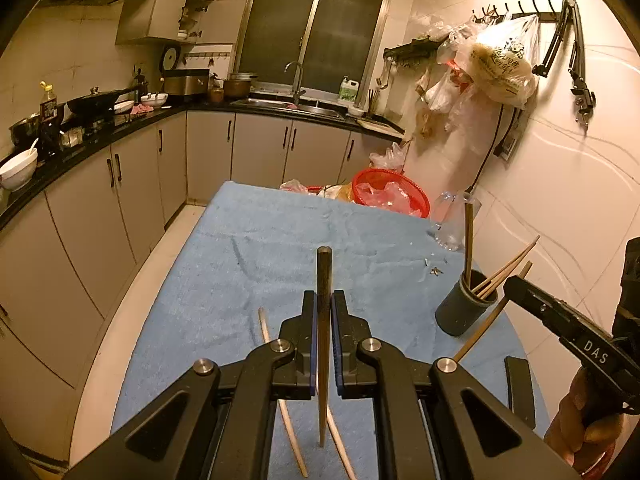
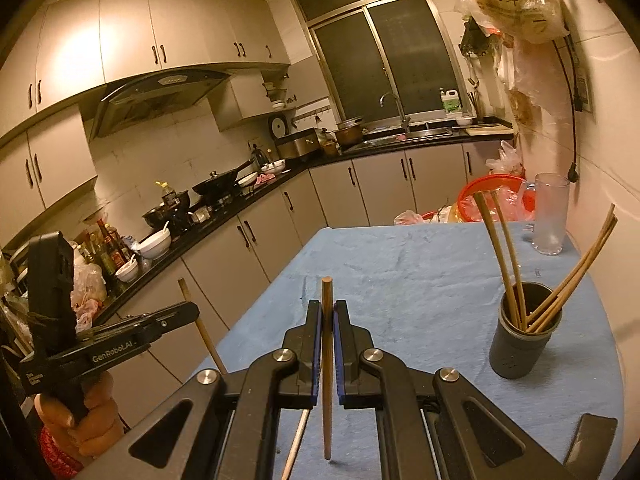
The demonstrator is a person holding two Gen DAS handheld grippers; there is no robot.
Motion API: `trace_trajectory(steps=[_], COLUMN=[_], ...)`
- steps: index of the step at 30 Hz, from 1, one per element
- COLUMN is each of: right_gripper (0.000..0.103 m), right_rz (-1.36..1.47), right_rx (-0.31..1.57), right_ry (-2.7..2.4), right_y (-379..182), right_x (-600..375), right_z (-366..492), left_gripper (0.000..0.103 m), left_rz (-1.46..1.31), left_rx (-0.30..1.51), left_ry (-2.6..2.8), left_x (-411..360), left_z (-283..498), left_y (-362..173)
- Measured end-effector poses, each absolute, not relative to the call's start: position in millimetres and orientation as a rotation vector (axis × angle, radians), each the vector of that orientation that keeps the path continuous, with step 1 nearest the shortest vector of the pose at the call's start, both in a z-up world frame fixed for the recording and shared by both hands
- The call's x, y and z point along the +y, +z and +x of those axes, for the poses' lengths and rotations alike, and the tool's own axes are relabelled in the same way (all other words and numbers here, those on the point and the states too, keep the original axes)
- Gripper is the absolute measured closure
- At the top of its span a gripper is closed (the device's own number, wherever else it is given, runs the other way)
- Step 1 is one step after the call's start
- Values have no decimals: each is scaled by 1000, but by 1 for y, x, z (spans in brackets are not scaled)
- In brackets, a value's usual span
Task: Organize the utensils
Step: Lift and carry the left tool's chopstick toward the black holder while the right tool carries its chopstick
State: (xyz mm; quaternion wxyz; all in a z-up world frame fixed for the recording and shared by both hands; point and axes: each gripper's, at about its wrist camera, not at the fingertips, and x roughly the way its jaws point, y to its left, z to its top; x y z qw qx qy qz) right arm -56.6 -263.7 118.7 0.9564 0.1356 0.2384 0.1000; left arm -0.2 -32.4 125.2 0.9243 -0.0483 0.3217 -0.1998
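Note:
My left gripper (image 1: 323, 298) is shut on a dark chopstick (image 1: 324, 268) that stands nearly upright between its pads. Two pale chopsticks (image 1: 264, 330) lie on the blue towel (image 1: 260, 240) beneath it. My right gripper (image 2: 328, 308) is shut on a brown chopstick (image 2: 327, 292), also upright. A dark grey holder (image 2: 520, 348) with several chopsticks leaning in it stands on the towel, to the right of both grippers. The right gripper (image 1: 514, 286) hovers just beside the holder (image 1: 464, 308) in the left wrist view. The left gripper (image 2: 190, 312) shows at the left edge of the right wrist view.
A frosted glass mug (image 2: 550, 216) and a red basket (image 1: 390, 192) with plastic bags sit at the table's far end. A black flat object (image 2: 592, 436) lies near the front right edge. Kitchen cabinets run along the left, with a tiled wall close on the right.

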Motion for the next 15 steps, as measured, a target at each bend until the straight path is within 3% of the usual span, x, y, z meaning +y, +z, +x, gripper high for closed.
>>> trace_trajectory(steps=[15], right_gripper=[97], right_rz=[331], right_rx=[453], right_ry=[141], right_y=[125], right_x=[-299], right_z=[-66], left_gripper=[96], left_rz=[-69], left_rx=[664], left_ry=[-462], left_x=[-61], left_z=[5], left_y=[133])
